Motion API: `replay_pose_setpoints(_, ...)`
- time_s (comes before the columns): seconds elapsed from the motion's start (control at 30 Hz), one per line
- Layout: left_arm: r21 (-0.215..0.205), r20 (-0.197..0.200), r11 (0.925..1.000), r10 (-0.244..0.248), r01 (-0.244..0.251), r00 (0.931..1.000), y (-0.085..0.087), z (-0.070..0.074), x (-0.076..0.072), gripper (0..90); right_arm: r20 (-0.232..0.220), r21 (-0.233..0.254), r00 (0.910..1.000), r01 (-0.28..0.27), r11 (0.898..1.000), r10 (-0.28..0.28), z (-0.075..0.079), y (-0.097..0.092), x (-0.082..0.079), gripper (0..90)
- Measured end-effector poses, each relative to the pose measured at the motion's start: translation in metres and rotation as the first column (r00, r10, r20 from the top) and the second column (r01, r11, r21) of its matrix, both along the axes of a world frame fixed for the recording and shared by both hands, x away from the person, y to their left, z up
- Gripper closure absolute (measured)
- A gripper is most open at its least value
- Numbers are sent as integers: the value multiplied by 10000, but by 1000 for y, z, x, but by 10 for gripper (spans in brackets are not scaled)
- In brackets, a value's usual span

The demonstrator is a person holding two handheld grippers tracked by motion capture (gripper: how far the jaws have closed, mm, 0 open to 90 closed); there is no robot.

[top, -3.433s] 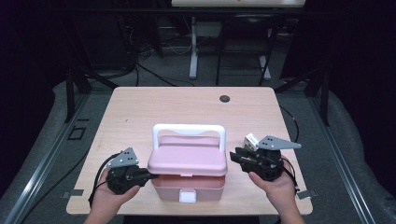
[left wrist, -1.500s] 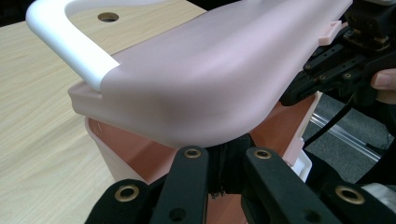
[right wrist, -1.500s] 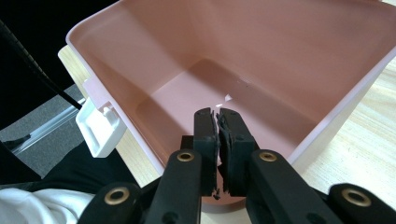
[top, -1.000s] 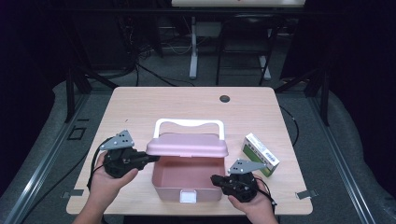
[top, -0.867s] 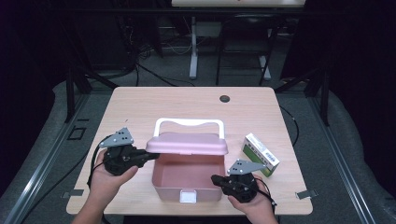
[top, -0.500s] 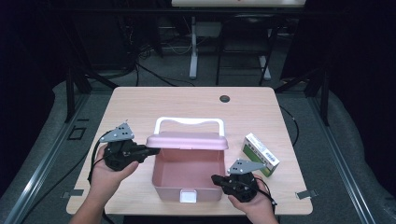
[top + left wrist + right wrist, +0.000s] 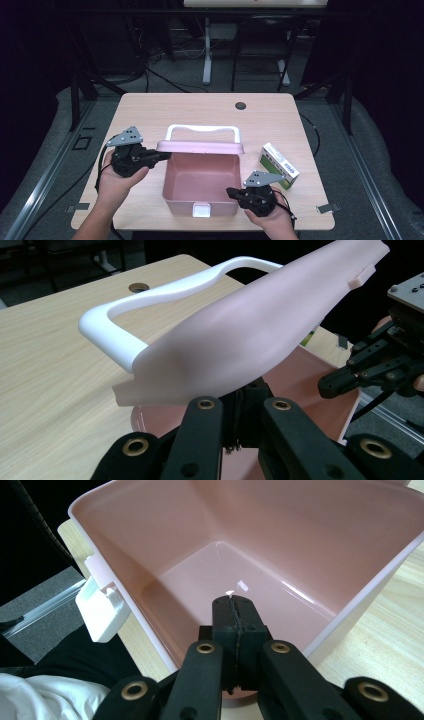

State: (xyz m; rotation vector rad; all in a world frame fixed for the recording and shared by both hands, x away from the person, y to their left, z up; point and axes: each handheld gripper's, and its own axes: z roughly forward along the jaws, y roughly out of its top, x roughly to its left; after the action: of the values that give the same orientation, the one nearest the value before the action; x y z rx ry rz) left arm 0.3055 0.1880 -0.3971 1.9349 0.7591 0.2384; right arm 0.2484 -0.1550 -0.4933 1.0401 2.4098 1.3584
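- Two grippers work on one pink box (image 7: pixel 200 185), which sits at the near centre of the table (image 7: pixel 150 110).
- Left gripper (image 7: pixel 159 156), at 9 o'clock of the box, has its jaws closed narrow on the left edge of the lid (image 7: pixel 200 147); the left gripper view shows the lid edge pinched between them.
- Right gripper (image 7: pixel 231 191), at 4 o'clock of the box, has its jaws pressed together against the right wall near the front corner. Whether they pinch the rim or only press on it cannot be told.
- Step in hand, as judged: opening the box. The lid is raised and tilted back; the cavity looks empty.
- Lid long axis runs 9 to 3 o'clock; its white handle (image 7: pixel 202 131) points toward 12 o'clock. The white latch (image 7: pixel 201 210) faces 6 o'clock.
- A green-and-white carton (image 7: pixel 279 165) lies at 3 o'clock of the box, just beside it and apart.
- Next move, as judged: swing the lid fully back, keep the box braced, then release. The carton is a likely load.
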Motion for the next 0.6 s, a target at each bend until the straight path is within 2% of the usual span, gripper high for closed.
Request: replay_pose_setpoints(0.6, 121, 109, 9997, 197, -199, 9997, -2, 6, 9, 893, 57, 70, 10000, 24, 10000, -24, -1, 0, 0, 898)
